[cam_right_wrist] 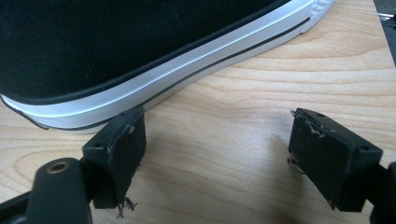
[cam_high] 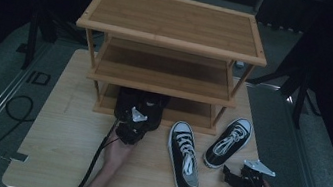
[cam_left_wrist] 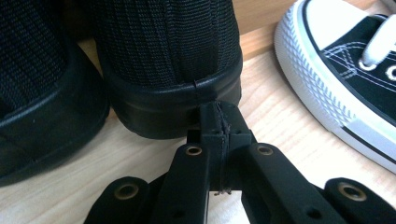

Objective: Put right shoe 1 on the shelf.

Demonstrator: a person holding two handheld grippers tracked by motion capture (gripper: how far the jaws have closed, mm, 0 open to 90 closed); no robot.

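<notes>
Two black shoes (cam_high: pixel 141 104) stand side by side at the front of the wooden rack's bottom shelf (cam_high: pixel 187 108). My left gripper (cam_high: pixel 131 126) is right behind them, and in the left gripper view (cam_left_wrist: pixel 219 119) its jaws are pressed together with nothing between them. Their tips are at the sole of the right black shoe's heel (cam_left_wrist: pixel 168 60); the other black shoe (cam_left_wrist: pixel 42 93) is to its left. Two black-and-white sneakers (cam_high: pixel 184 158) (cam_high: pixel 228 143) lie on the table. My right gripper (cam_high: pixel 232 177) (cam_right_wrist: pixel 215 140) is open, its left fingertip (cam_right_wrist: pixel 119 144) beside a sneaker's white sole (cam_right_wrist: pixel 154 79).
The three-tier wooden rack (cam_high: pixel 173 39) stands at the back of the wooden table (cam_high: pixel 64 148). The toe of a sneaker (cam_left_wrist: pixel 350 79) lies just right of my left gripper. A cable (cam_high: pixel 92 168) trails from the left gripper to the table's front edge. Dark floor surrounds the table.
</notes>
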